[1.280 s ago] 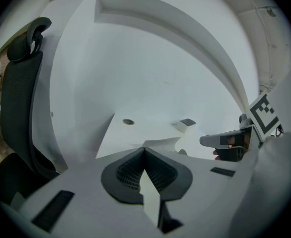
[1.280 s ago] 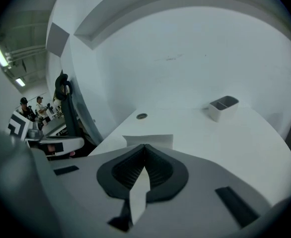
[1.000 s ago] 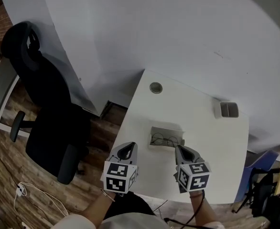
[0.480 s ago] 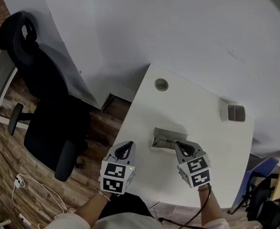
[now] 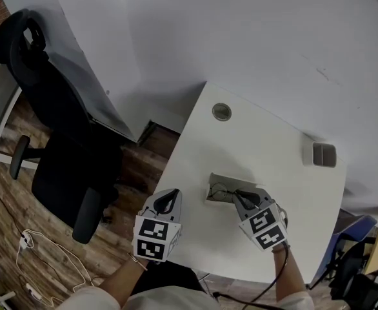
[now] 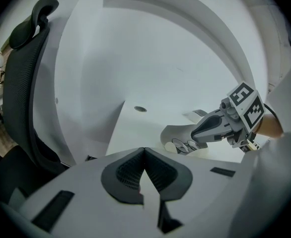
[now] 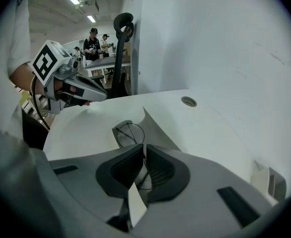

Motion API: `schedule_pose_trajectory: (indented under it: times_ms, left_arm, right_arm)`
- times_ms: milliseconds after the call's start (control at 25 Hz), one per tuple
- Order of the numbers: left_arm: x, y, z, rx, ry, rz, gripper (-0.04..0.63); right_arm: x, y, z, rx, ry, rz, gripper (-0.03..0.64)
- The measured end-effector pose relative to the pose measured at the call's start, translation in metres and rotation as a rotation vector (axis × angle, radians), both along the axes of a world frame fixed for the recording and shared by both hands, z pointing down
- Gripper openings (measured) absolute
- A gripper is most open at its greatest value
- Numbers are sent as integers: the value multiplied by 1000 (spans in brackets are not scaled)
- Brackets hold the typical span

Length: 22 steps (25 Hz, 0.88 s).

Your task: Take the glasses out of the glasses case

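Observation:
An open grey glasses case lies on the white table, its lid standing up on the far side. Thin wire-rimmed glasses rest inside it, also seen in the left gripper view as glasses in the case. My right gripper reaches into the case from the near side, and its jaws appear shut on the glasses' frame between the lenses. My left gripper hangs at the table's near-left edge, shut on nothing, apart from the case.
A round cable grommet sits at the table's far-left corner and a small grey box at the far right. A black office chair stands left of the table, with white cables on the wood floor. A white wall rises behind.
My right gripper has moved forward from the case's near side into the case, its tips now at the glasses. The left gripper has stayed at the table edge.

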<state>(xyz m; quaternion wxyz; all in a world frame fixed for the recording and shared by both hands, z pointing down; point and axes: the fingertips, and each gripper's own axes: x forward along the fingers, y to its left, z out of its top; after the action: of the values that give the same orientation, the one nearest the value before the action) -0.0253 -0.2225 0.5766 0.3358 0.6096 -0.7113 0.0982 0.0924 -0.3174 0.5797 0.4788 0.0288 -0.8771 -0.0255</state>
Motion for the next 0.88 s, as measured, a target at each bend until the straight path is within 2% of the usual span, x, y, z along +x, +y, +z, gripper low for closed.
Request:
schedule_pose_trajectory:
  times_ms: [320, 880]
  left_arm:
    - [-4, 1, 7, -9, 17, -26, 17]
    - [-9, -1, 11, -5, 35, -36, 17]
  right_arm:
    - [1, 2, 8, -31, 34, -68, 66]
    - [1, 9, 24, -19, 168, -274, 95]
